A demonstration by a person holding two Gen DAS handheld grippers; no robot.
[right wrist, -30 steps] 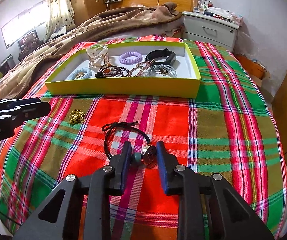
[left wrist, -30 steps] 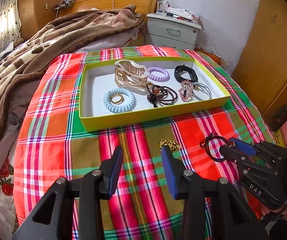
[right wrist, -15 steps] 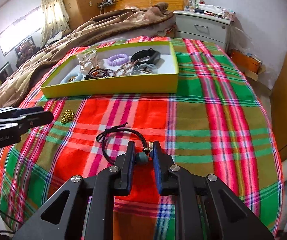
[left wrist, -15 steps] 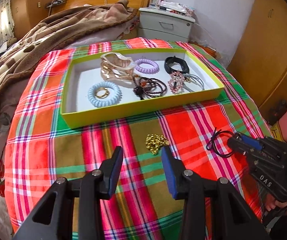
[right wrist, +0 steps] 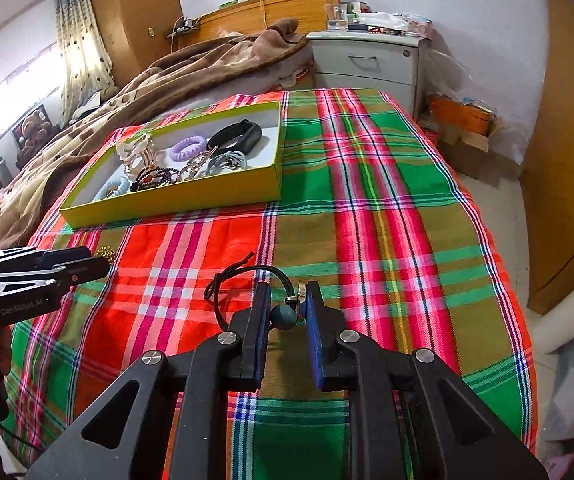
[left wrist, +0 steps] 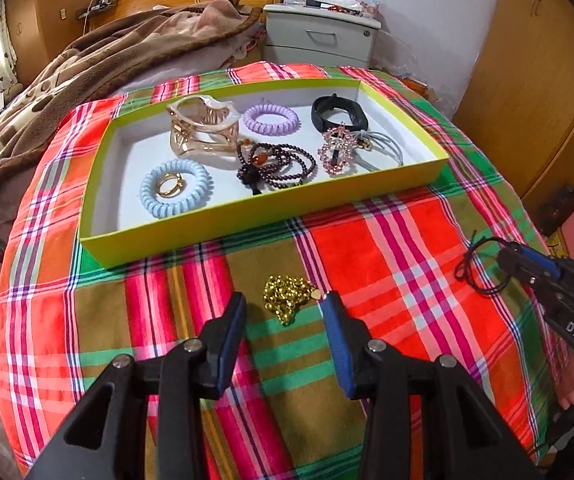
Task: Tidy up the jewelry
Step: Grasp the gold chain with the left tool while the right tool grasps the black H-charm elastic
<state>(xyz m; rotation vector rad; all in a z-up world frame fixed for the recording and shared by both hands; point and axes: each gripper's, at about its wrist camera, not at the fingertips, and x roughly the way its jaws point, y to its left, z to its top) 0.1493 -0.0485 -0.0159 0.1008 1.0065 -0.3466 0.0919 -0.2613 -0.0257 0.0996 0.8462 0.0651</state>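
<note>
1. Right now, two pieces are lying outside the yellow tray [left wrist: 247, 220], and each gripper is working on one of them.
2. The right gripper [right wrist: 285, 312] is pinching the black cord bracelet [right wrist: 247, 276] by its teal bead and metal charm, fingers closed against them, while the loop of cord is trailing forward over the plaid cloth [right wrist: 387, 220]. I cannot tell whether the loop is touching the cloth or hanging just above it.
3. The left gripper [left wrist: 283, 312] is holding its fingers spread with nothing between the pads, and the gold chain [left wrist: 287, 296] is sitting bunched on the cloth just ahead of the gap, near the tray's front wall.
4. By my judgement, the step in hand is carrying the bracelet to the tray; the next move is calling for a lift clear of the front wall, then a release over a bare patch of the white floor, which is widest at the left end.
5. The chain, I judge, is needing a low, centred pinch, since loose links are apt to slip out.
6. Counting the tray's contents: one clear claw clip [left wrist: 203, 132], one lilac coil tie [left wrist: 271, 119], one blue coil tie [left wrist: 175, 188] with one gold ring [left wrist: 170, 186] inside it, one dark bead string [left wrist: 277, 166], one pink rhinestone clip [left wrist: 337, 150], one black band [left wrist: 339, 114], and a bundle of grey elastics [left wrist: 383, 146] too tangled to count.
</note>
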